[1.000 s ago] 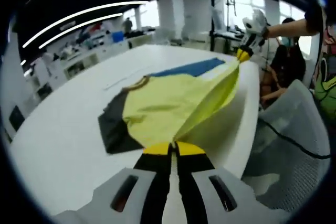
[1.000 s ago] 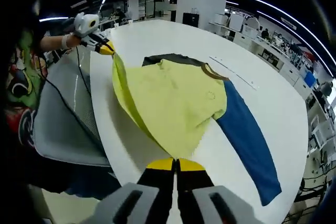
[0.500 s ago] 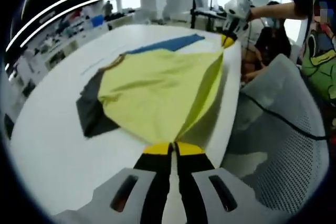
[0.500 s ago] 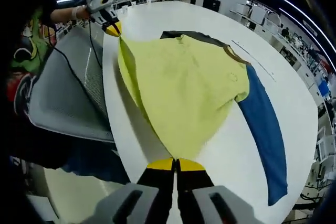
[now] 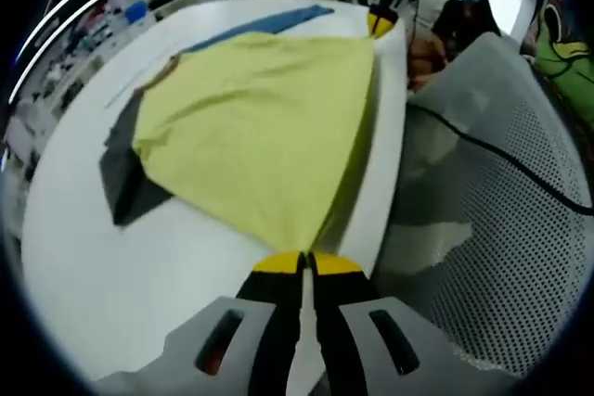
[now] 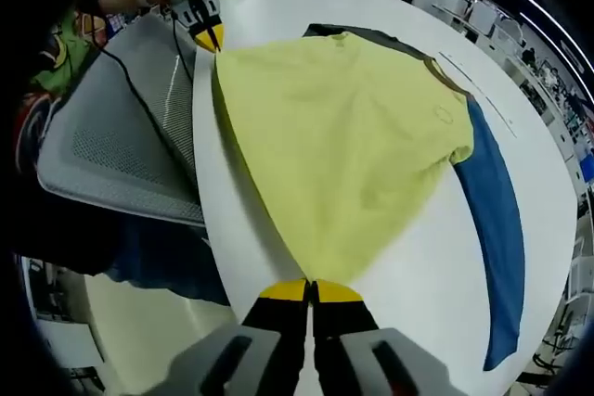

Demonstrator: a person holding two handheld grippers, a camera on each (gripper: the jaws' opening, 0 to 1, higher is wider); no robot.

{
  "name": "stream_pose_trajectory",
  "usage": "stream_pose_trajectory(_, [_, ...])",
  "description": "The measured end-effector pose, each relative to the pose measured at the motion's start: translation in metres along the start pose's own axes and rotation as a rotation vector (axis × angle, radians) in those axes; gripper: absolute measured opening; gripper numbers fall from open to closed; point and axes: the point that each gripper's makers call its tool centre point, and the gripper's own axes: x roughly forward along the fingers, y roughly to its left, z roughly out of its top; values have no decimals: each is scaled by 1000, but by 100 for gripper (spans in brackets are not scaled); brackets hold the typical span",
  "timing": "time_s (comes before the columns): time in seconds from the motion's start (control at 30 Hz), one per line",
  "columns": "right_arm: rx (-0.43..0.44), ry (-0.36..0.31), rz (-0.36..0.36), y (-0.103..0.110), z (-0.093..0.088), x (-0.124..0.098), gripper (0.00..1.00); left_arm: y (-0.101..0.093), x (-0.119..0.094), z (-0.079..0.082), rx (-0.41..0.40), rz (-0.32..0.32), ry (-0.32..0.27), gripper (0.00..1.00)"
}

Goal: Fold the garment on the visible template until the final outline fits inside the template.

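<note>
Office space spreads behind everything: white pillars, rows of desks, long ceiling light strips. Nearer, a grey mesh chair (image 5: 492,164) stands against the edge of the white table (image 6: 306,16), its back also visible beside the table in the right gripper view (image 6: 111,136), with a black cable draped across it.

On that table lies the garment (image 6: 353,146), a yellow shirt with a blue sleeve (image 6: 497,229) stretched out to one side and a dark sleeve (image 5: 121,173) on the other. A thin line on the tabletop runs past the collar; whether it belongs to the template I cannot tell, and no clear template outline is visible.

Over the last second the hem has been drawn outward and lowered. A second ago it hung lifted in a slack, folded ridge between the two grippers; now the yellow body is spread much flatter and wider, the hem edge running taut along the table's near rim. That reads as smoothing before the first fold, so the task looks early, with nothing folded yet.

Left gripper (image 5: 303,261) has its jaws closed tight on one hem corner; it also appears far off in the right gripper view (image 6: 209,36). Right gripper (image 6: 310,289) is likewise pinched on the other hem corner, and appears in the left gripper view (image 5: 380,23).
</note>
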Motion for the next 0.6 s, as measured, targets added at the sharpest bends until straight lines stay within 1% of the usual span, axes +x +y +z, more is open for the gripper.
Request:
stream_pose_trajectory(0.1, [-5,7,14,4,0,1,0,0,0,-2,-8,2,12,0])
stream_pose_trajectory(0.4, [-37,20,70,21,5,5,0,5,-1,-15,12,33,71,0])
stream_pose_trajectory(0.47, [-47,33,87,26,3,8,0,3,0,-17,14,28,75,0])
stream_pose_trajectory(0.6, [-64,44,87,28,0,11,0,0,2,-20,8,20,80,0])
